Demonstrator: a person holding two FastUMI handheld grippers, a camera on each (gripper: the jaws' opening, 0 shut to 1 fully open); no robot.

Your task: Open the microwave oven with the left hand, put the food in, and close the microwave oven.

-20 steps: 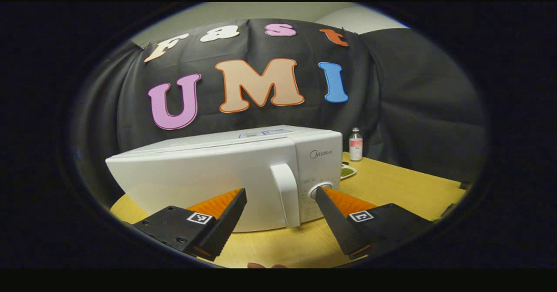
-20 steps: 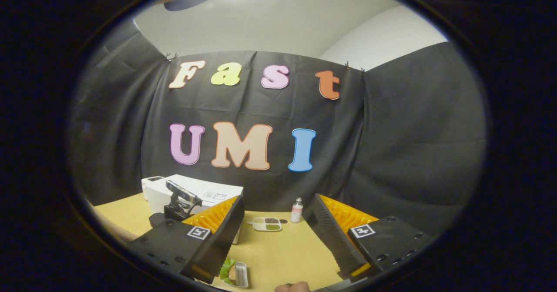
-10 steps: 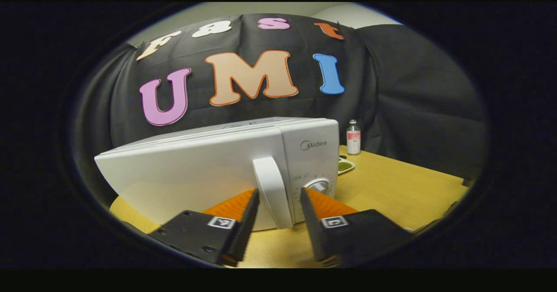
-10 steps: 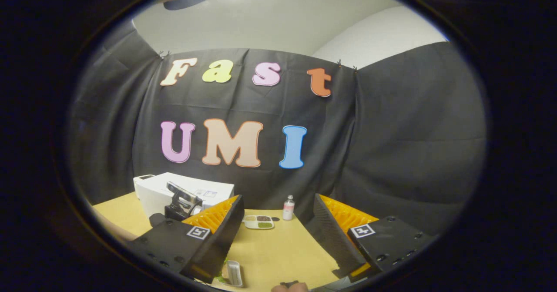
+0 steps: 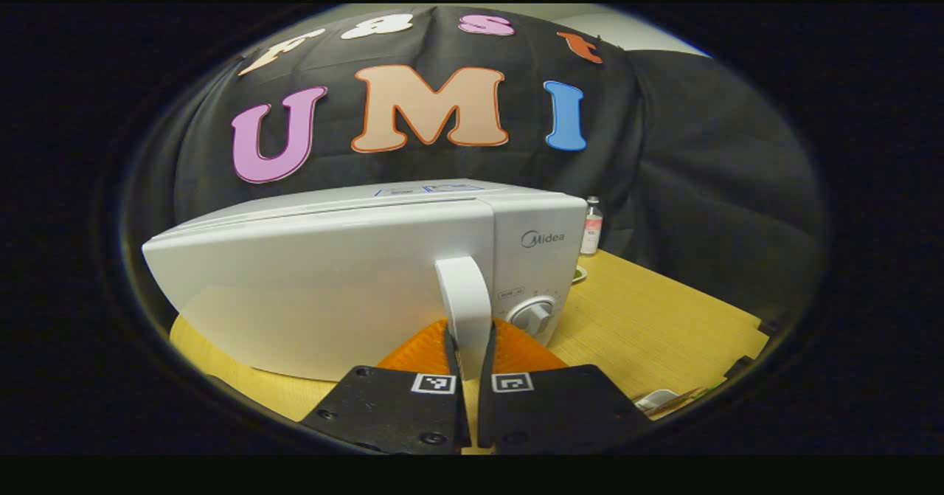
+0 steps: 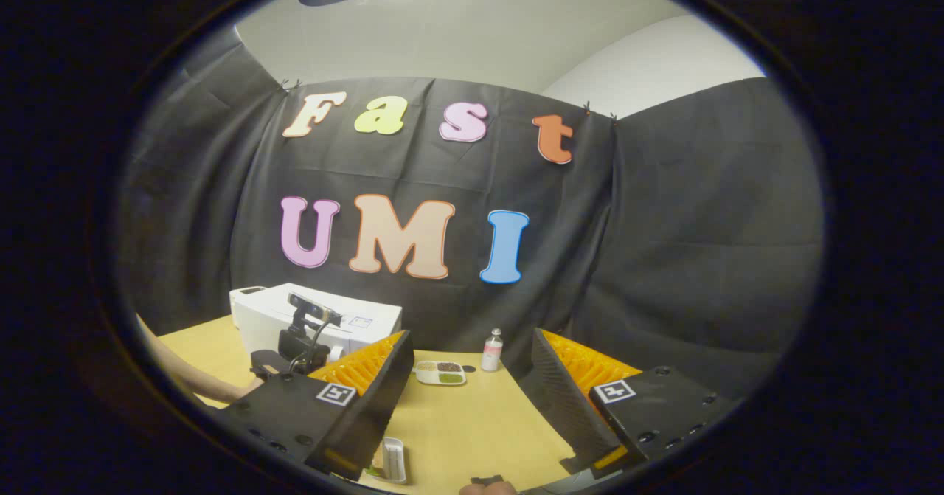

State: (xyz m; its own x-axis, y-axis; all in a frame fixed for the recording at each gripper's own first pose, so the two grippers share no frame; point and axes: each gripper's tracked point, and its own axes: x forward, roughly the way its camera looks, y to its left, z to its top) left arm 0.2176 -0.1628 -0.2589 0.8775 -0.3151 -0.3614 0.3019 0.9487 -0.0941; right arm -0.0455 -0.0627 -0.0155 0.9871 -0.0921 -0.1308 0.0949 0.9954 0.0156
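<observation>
Left gripper [image 5: 470, 347] fingers clamp the microwave [image 5: 332, 281] handle [image 5: 464, 303]; right gripper [image 6: 468, 384] fingers spread above table [image 6: 479, 428].

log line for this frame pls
stage: grasp handle | left gripper: shut on microwave door handle | door: closed | right gripper: open, idle above table | food: not loaded

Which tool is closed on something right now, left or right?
The left tool: its fingers are pinched on the microwave door handle. The right tool is spread wide open over the table, gripping nothing.
</observation>
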